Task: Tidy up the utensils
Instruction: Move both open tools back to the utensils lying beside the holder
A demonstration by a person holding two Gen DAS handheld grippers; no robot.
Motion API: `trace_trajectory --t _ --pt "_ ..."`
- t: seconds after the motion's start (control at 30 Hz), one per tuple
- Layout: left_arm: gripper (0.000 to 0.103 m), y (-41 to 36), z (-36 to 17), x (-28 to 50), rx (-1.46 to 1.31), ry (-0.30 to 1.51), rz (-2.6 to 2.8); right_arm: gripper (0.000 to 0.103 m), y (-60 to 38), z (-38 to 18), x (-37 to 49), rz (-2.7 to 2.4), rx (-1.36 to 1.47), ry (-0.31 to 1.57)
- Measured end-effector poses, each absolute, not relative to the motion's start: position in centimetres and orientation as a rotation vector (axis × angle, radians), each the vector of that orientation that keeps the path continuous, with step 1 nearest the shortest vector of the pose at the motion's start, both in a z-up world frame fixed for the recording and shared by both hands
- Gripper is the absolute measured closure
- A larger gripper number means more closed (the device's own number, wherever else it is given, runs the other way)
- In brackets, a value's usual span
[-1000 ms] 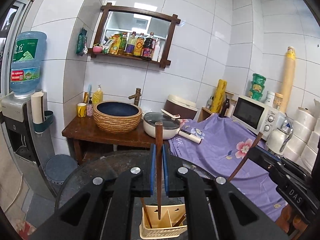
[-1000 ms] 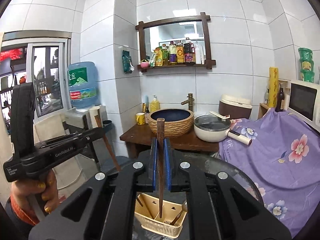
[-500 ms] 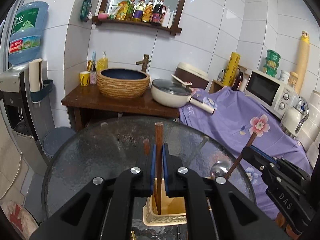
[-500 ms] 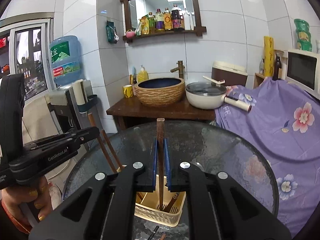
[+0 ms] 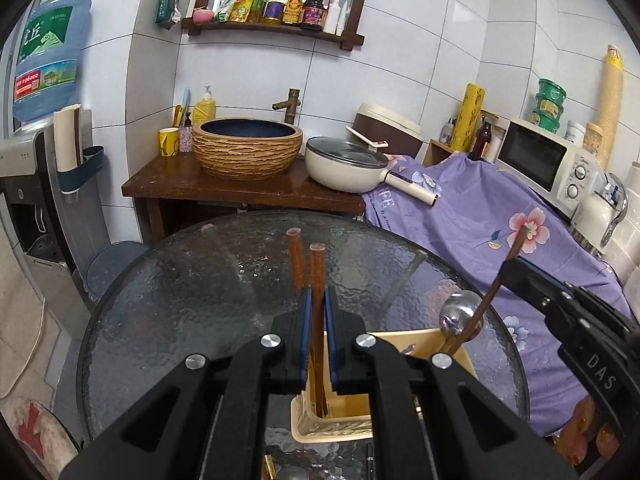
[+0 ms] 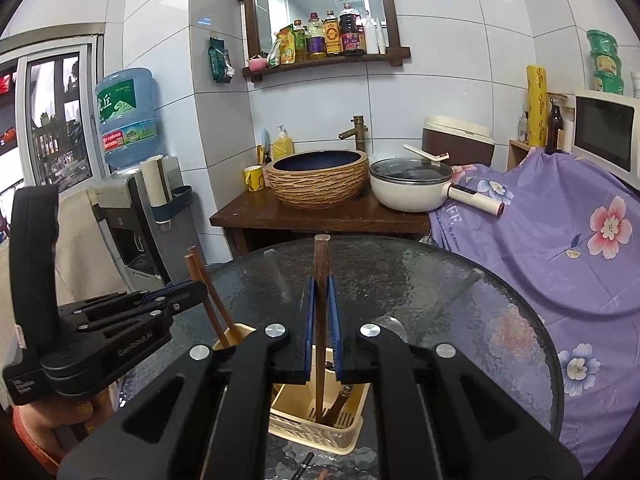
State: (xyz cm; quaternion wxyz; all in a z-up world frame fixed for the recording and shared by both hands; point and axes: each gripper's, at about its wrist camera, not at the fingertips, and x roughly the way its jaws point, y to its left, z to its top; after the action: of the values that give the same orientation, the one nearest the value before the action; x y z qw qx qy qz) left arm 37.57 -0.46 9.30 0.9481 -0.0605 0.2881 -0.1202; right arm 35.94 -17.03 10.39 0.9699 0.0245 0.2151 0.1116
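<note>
My left gripper (image 5: 315, 300) is shut on a brown wooden chopstick (image 5: 317, 280) that stands upright with its lower end inside the cream utensil holder (image 5: 332, 428). A second chopstick (image 5: 296, 260) leans beside it. My right gripper (image 6: 321, 292) is shut on a brown wooden utensil handle (image 6: 321, 264) whose lower end is down in the same holder (image 6: 316, 428). A steel spoon (image 5: 460, 314) stands in the holder's right compartment. The left gripper also shows in the right wrist view (image 6: 188, 290), the right gripper in the left wrist view (image 5: 516, 268).
The holder stands on a round textured glass table (image 5: 200, 300). Loose utensils lie on the table near its front edge (image 6: 304, 468). Behind are a wooden washstand with a basin (image 5: 248, 152), a white pan (image 5: 344, 164), a water dispenser (image 5: 36, 184) and a purple-covered counter (image 5: 480, 216).
Both grippers have come down toward the holder with their utensils. The utensil ends now sit deeper in the compartments, and a second chopstick shows beside the left one.
</note>
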Motion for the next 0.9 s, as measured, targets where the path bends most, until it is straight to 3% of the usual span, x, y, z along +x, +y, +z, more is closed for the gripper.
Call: trace_trajectory --t 0.07,0.1,0.13,0.2,0.27,0.4,0.7,0.9 --pt "0.09 -0.5 9.3 37.4 -0.127 0.585 -0.252 0.078 -17.1 10.4 35.8 0.222 0.05 0.428" --pt "0.08 -0.4 9.4 37.3 -0.129 0.58 -0.254 0.058 -17.3 10.4 35.7 0.22 0.055 0.42" --pt "0.074 -0.3 9.4 37.0 -0.131 0.57 -0.255 0.05 -17.5 10.4 35.4 0.214 0.063 0.406" --pt "0.055 0.0 9.5 36.2 -0.134 0.545 -0.256 0.05 -17.8 10.5 34.7 0.199 0.063 0.378" --pt "0.05 0.3 9.5 35.4 -0.122 0.527 -0.248 0.05 -18.0 10.5 34.2 0.184 0.048 0.369" --pt "0.022 1.2 8.9 33.1 -0.111 0.503 -0.251 0.05 -19.2 9.9 32.3 0.137 0.061 0.348" --pt "0.019 3.4 3.5 30.0 -0.067 0.615 -0.204 0.05 -19.0 5.0 27.4 0.125 0.031 0.419" --pt "0.026 4.7 -1.5 29.8 -0.065 0.746 -0.188 0.05 -17.8 -0.8 26.6 0.148 0.006 0.591"
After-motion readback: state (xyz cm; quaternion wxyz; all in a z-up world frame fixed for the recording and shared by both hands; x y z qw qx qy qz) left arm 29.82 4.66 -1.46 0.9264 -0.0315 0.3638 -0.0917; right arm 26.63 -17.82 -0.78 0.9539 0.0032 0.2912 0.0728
